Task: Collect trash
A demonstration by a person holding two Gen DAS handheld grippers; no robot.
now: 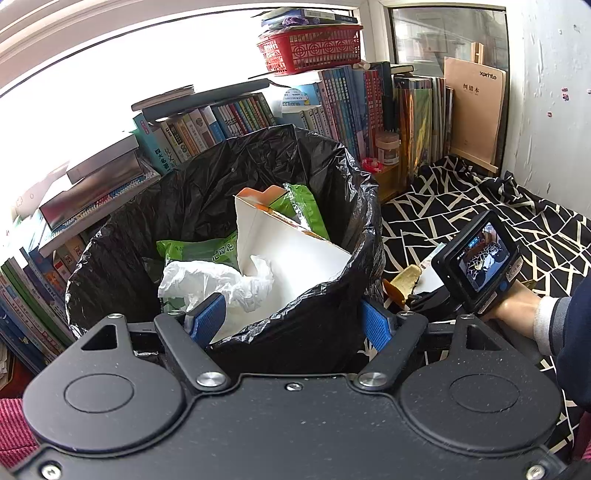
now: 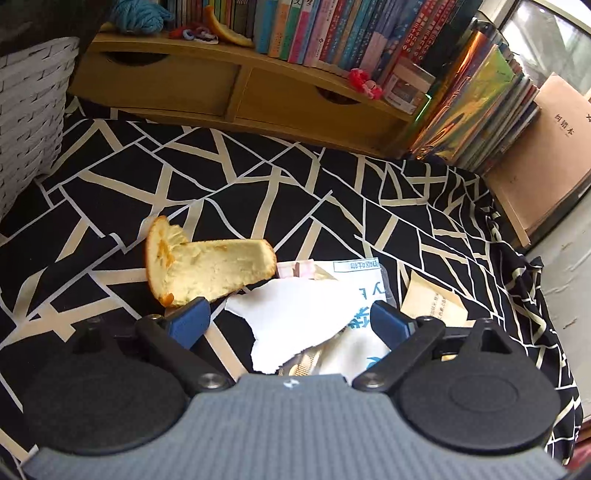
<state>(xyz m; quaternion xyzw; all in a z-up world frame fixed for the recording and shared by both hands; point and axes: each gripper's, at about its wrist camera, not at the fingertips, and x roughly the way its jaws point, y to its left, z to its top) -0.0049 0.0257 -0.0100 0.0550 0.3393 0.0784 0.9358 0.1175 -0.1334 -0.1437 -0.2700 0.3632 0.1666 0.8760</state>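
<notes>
My right claw (image 2: pixel 290 319) is spread wide, nothing clamped. Torn white wrapper (image 2: pixel 314 306) lies on the patterned cloth (image 2: pixel 221 177) directly between the fingers; orange peel (image 2: pixel 210 269) sits just left. My left claw (image 1: pixel 291 323) clamps the bin's black liner (image 1: pixel 295 332).

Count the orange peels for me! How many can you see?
2. One big peel lies on the black-and-white cloth, and one peel sits on the wooden shelf by the books. More may be hidden.
</notes>
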